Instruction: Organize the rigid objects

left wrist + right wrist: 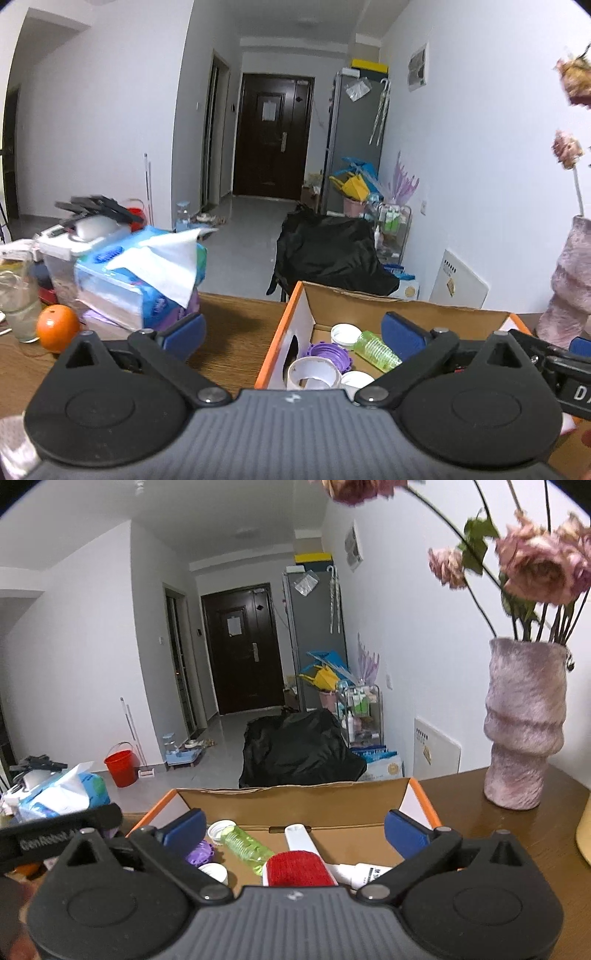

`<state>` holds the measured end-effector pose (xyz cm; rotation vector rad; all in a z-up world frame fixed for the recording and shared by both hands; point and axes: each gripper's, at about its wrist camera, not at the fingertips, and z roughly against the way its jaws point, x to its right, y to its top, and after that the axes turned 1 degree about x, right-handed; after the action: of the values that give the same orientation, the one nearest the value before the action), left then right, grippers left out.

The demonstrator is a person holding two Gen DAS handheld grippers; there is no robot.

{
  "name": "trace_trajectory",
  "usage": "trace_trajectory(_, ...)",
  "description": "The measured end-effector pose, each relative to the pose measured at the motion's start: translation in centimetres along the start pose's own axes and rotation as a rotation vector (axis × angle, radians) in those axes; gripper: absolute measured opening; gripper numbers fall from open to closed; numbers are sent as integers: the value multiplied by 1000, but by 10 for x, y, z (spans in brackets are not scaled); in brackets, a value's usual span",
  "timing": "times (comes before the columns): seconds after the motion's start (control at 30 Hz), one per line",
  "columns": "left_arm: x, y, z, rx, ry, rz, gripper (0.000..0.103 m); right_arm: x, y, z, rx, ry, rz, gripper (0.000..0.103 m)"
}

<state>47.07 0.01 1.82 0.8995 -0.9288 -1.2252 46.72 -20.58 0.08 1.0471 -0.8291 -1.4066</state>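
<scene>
An orange-edged cardboard box point(291, 314) point(295, 797) stands on the brown table. Inside lie a green ribbed bottle point(375, 349) point(245, 847), a purple cap point(328, 352) point(201, 853), white caps point(345, 332) point(219, 829), a roll of white tape point(312, 373), a red-and-white lint brush point(299, 866) and a white tube point(364, 873). My left gripper point(293, 330) is open and empty, above the box's left wall. My right gripper point(295, 825) is open and empty, above the box, over the brush.
An orange point(57, 326), a glass point(20, 302) and a tissue pack point(147, 273) point(62, 790) sit on the table to the left. A pink vase with dried roses point(524, 727) point(570, 288) stands to the right. A black-covered chair point(328, 251) is behind the table.
</scene>
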Motion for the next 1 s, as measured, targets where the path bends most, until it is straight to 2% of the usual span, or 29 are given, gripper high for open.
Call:
trace_trajectory(0.13,-3,-1,35,34,-19,-4,103,3,-2,25,24,2,20,103)
trace_trajectory(0.33,-5,-10,90,62,-10,-32,103,9,-9,74,53,13,51,103)
trace_trajectory(0.67,-21,-38,172,31,-21,-44,103,8,-30,166,80,41,104,103)
trace_trajectory(1.0,-38,-75,263,0,-19,-64,103,8,-74,258,66,52,120,103)
